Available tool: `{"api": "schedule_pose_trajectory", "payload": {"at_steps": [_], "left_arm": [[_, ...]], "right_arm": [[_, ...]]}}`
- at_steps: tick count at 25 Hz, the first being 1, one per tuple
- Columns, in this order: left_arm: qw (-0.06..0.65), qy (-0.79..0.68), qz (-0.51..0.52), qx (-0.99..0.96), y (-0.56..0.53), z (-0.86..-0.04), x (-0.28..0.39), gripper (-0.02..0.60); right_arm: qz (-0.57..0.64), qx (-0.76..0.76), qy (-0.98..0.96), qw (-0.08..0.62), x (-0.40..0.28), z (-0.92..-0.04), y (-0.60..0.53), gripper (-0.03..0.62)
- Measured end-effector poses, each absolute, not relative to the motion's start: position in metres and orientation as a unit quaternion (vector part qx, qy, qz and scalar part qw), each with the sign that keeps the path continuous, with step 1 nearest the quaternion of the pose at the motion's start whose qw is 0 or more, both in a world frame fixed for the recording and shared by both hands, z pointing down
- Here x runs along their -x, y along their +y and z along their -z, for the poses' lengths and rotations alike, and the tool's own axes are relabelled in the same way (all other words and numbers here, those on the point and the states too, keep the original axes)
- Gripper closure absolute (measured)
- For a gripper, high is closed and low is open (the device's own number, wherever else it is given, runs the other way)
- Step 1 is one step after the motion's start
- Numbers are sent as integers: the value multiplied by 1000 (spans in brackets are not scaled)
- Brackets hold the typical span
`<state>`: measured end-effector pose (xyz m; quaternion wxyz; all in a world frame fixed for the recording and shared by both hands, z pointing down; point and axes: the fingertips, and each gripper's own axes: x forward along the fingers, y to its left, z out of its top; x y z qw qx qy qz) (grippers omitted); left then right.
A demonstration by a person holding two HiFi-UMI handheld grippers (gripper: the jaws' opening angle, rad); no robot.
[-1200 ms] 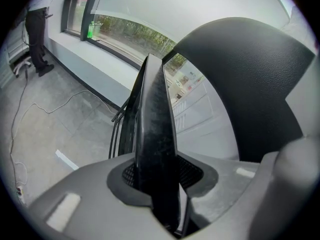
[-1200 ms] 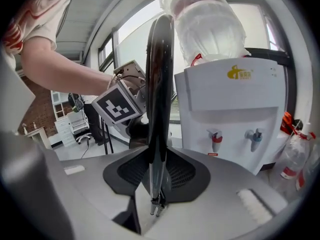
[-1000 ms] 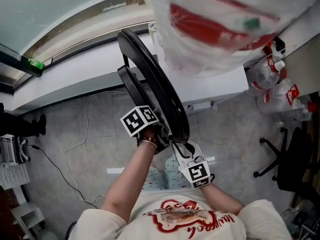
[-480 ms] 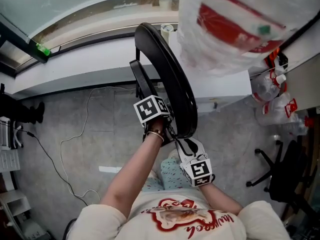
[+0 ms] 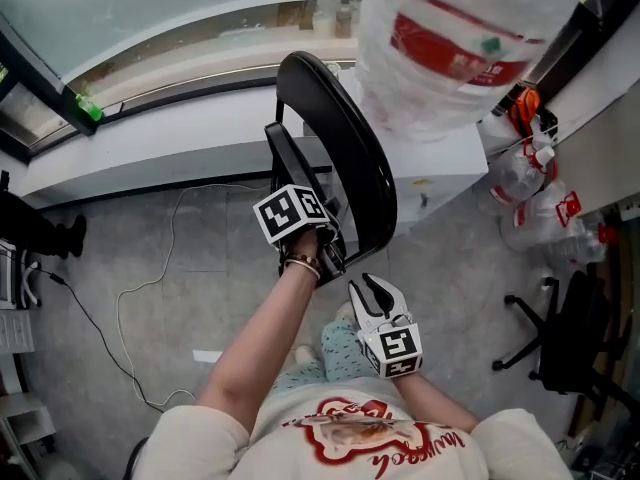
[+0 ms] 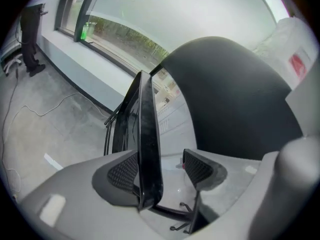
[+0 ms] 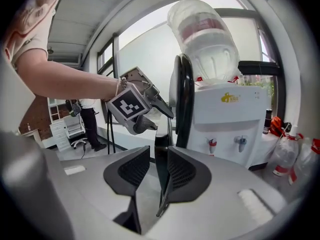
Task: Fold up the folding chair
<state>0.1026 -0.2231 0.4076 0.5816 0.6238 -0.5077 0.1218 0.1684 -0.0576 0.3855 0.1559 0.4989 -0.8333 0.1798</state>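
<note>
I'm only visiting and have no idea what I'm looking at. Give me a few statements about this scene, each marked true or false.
1. The black folding chair stands close to a white water dispenser. True.
2. The dispenser has no bottle on it. False: a big bottle sits on top.
3. An edge of the chair runs between the fingers of the left gripper. True.
4. The floor is red carpet. False: the floor is bare and grey.
5. The chair is spread open for sitting. False: it is folded nearly flat.
</note>
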Motion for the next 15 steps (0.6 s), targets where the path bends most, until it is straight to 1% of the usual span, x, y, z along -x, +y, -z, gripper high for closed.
{"api": "schedule_pose_trajectory", "payload": {"at_steps": [3,5,7,10,11,12,14,15], "left_arm": [[554,-500,-109,-656,-202,-380,-97,288],[523,-500,-102,-683,-185,-363,-91,289],[490,-498,-102,-708,-167,-350,-83,312],[471,-489,-95,-728,-138,-334,-71,342],[466,-489,-88,-732,-128,-328,-66,363],[456,-492,-83,-736,-118,-321,-59,408],[430,-506,-76,-744,-97,-305,-45,543],[414,-513,-73,-749,-87,-296,-38,573]], "right_arm": [[-169,-504,-835,139,-158,-371,-49,477],[-158,-506,-838,128,-150,-359,-46,478],[-147,-508,-841,118,-143,-347,-46,477],[-132,-508,-845,100,-132,-324,-45,480],[-127,-507,-847,92,-128,-314,-45,484],[-122,-506,-850,83,-124,-304,-43,491],[-113,-501,-856,67,-113,-285,-38,503],[-109,-496,-859,61,-106,-276,-34,512]]}}
